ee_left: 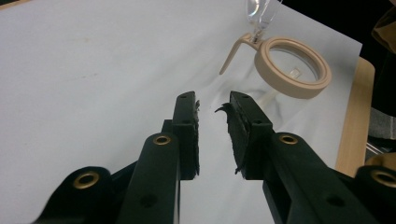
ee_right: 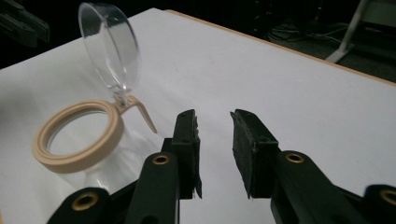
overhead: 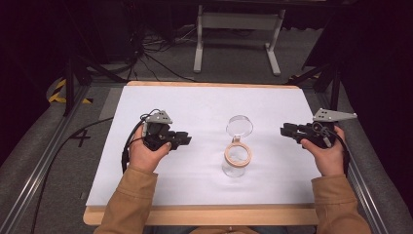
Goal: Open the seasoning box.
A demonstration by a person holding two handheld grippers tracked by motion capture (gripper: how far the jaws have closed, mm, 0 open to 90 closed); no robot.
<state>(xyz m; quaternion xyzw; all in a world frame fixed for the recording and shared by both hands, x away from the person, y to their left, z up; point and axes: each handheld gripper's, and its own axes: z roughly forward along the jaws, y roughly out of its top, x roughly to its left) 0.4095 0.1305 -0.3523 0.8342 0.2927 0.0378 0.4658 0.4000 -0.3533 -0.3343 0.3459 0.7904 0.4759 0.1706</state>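
High view: the clear jar (overhead: 237,161), hinged lid (overhead: 239,126) open, stands mid-table between the left gripper (overhead: 179,139) and right gripper (overhead: 288,130). Both gripper views show jaws parted, empty beside the jar; closing the lid seems next

Your wooden counter (overhead: 204,215) is covered by a white sheet (overhead: 195,112). On the sheet, near the middle, stands a clear jar (overhead: 236,161) with its hinged lid (overhead: 239,126) swung open.
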